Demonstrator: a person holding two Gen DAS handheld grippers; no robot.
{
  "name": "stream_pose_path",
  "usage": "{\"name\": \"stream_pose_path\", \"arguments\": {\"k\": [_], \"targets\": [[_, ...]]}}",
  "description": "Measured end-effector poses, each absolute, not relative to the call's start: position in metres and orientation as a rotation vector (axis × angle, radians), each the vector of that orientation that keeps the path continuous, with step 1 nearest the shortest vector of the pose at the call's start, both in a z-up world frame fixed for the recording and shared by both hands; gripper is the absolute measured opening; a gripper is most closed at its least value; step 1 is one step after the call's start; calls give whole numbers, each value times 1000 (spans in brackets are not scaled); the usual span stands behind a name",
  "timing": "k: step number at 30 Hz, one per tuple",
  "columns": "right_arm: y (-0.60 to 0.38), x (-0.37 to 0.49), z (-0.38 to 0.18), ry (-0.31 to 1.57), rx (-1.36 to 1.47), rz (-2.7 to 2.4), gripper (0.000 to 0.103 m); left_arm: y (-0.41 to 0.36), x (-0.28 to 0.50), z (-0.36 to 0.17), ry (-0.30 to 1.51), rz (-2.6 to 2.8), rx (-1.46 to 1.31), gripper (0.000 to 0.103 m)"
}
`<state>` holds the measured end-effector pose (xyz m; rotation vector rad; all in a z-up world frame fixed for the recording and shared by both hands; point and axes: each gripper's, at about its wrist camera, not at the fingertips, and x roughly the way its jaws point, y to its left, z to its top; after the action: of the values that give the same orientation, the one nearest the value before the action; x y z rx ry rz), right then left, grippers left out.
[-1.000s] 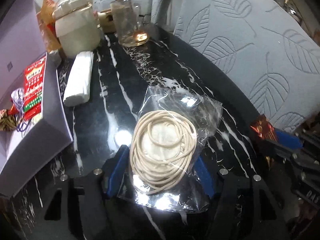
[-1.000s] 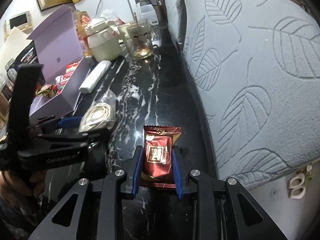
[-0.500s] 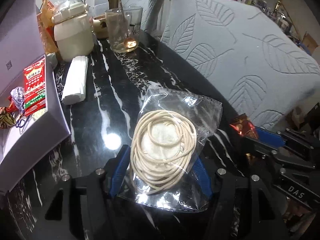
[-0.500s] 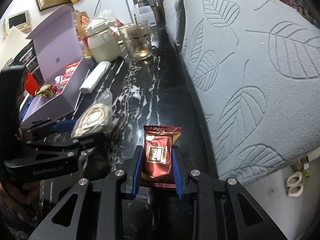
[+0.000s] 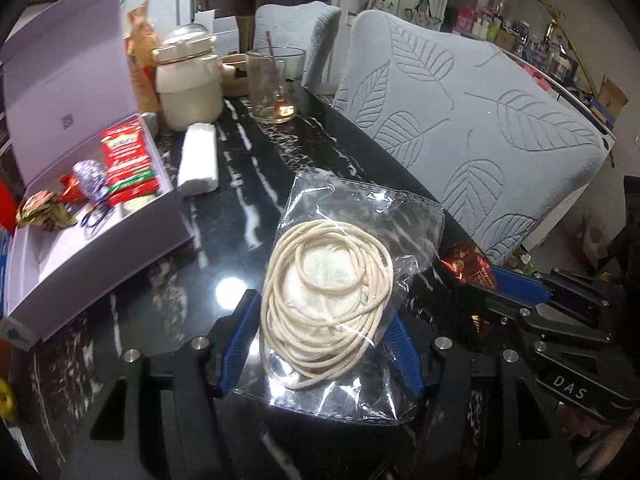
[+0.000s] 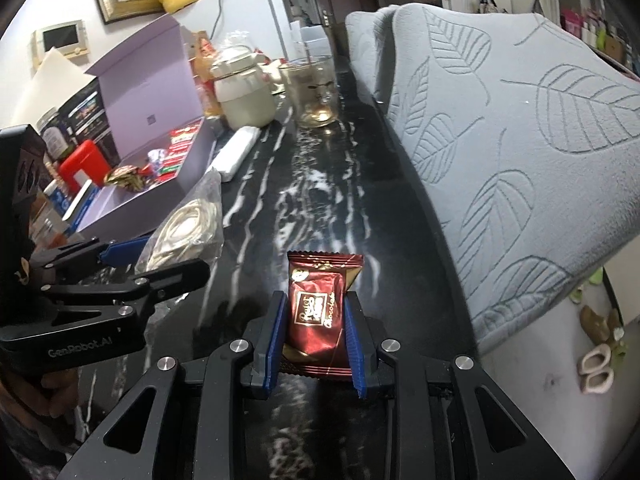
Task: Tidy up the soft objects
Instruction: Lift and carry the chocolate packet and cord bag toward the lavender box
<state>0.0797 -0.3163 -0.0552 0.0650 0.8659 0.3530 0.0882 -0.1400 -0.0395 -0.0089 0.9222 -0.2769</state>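
The left gripper (image 5: 324,344) has its blue-lined jaws clamped on a clear plastic bag of coiled cream cord (image 5: 328,292), which sits between them, raised off the black marbled desk (image 5: 256,184). The right gripper (image 6: 314,332) has its jaws pressed against the two sides of a dark red chocolate packet (image 6: 318,312), held upright above the desk.

Taking the open lilac box (image 5: 100,240) as the landmark: the bag of cord is to the right of the box, near its front corner, and the chocolate packet is farther right again, beyond the bag. In the left wrist view the right gripper (image 5: 516,284) comes in from the right edge with the packet (image 5: 468,264) at its tip. Inside the box lie a red and green packet (image 5: 126,160), a silver-purple wrapped sweet (image 5: 90,176) and a gold wrapped sweet (image 5: 40,210). Just beside the box's right wall a white folded pack (image 5: 198,160) lies flat on the desk. Behind the box, at the far end of the desk, stand a cream lidded jar (image 5: 188,84) and, right of it, a glass tumbler (image 5: 274,84). Grey chairs with a leaf pattern (image 5: 480,120) line the desk edge opposite the box.
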Motion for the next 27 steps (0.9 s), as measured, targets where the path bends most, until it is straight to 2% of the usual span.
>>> {"name": "stream_pose_path", "arguments": {"k": [27], "targets": [[-178,16,-49,822,-22,620,28,-9,-11,-27,840,-61,-110,62]]}}
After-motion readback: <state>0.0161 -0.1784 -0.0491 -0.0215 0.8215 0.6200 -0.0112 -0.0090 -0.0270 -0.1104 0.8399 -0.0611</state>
